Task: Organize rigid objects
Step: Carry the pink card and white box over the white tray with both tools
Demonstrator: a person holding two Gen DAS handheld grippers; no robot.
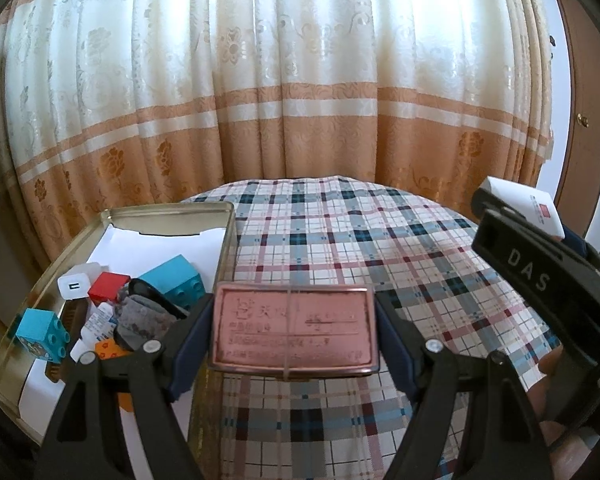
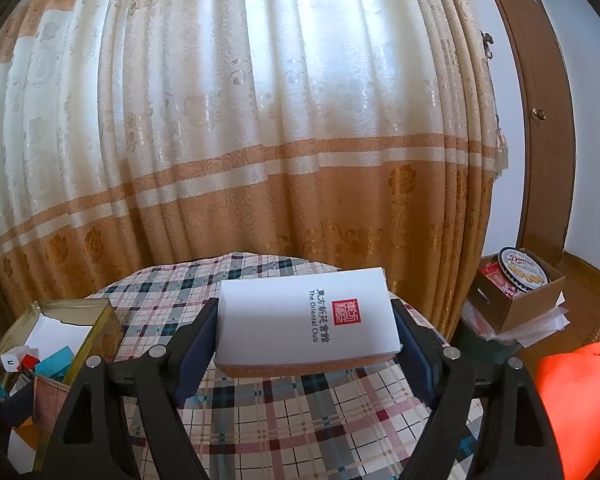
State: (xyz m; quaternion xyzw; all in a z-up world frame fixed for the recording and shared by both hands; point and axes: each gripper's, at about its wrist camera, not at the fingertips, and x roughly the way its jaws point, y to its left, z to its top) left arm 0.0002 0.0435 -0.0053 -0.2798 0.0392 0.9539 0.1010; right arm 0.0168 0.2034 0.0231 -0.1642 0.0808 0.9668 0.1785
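My left gripper (image 1: 294, 330) is shut on a flat pink tin (image 1: 294, 326) with a rubber band around it, held above the plaid tablecloth, just right of an open gold tin box (image 1: 172, 210). The box holds teal bricks (image 1: 176, 282), a red brick (image 1: 108, 286), a white charger cube (image 1: 73, 286) and other small items. My right gripper (image 2: 306, 330) is shut on a white "The Oriental Club" box (image 2: 304, 316), held over the table. The right gripper also shows at the right edge of the left wrist view (image 1: 540, 276).
The round table has a plaid cloth (image 1: 340, 232). A cream and orange curtain (image 2: 260, 140) hangs right behind it. On the floor at right stands a cardboard box (image 2: 528, 304) with a Danisa cookie tin (image 2: 522, 270). An orange cloth (image 2: 580, 400) lies at the lower right.
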